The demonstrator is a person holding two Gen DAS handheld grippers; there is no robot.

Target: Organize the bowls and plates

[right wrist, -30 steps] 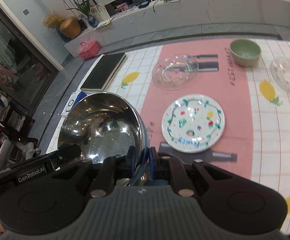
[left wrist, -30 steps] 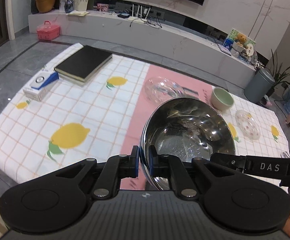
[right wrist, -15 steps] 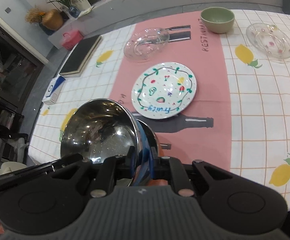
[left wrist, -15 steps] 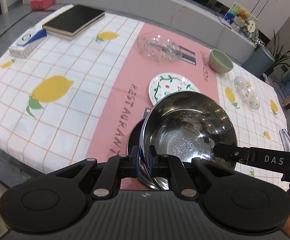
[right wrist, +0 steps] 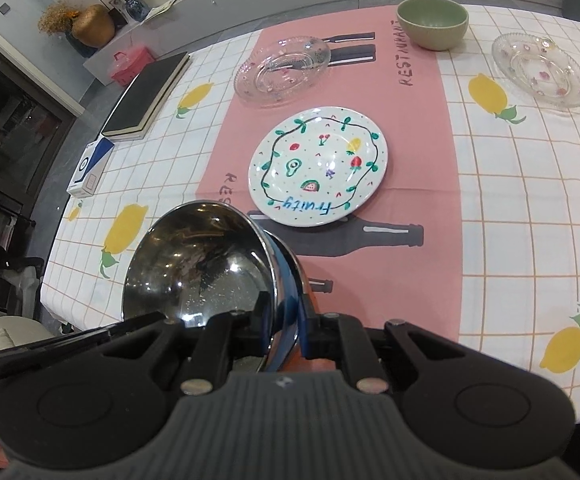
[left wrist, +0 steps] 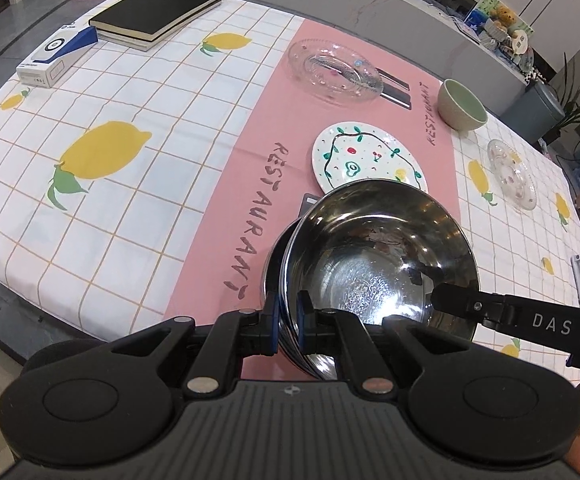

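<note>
Left wrist view: my left gripper (left wrist: pixel 288 316) is clamped tight on the near rim of the steel bowl (left wrist: pixel 373 264), and my right gripper (right wrist: pixel 284 332) pinches the opposite rim in the same way, so I carry the bowl between both hands, tilted, low over the near edge of the tablecloth (left wrist: pixel 130 208). I cannot tell whether its base touches the cloth yet.

Little of the sorting looks done, as I judge it. Nothing is stacked. Just ahead of my grippers lies the fruit plate (right wrist: pixel 317 166), flat and alone on the pink strip. Further ahead sits the glass plate (right wrist: pixel 284 66), and beyond it to the right the green bowl (right wrist: pixel 433 22). Far to my right is a second glass plate (right wrist: pixel 539 72), well apart from the rest. Far off to my left are a book (left wrist: pixel 158 12) and a small box (left wrist: pixel 56 56), which play no part.

What remains: set this bowl down, then gather the three plates into one pile and bring the green bowl to the steel one.
</note>
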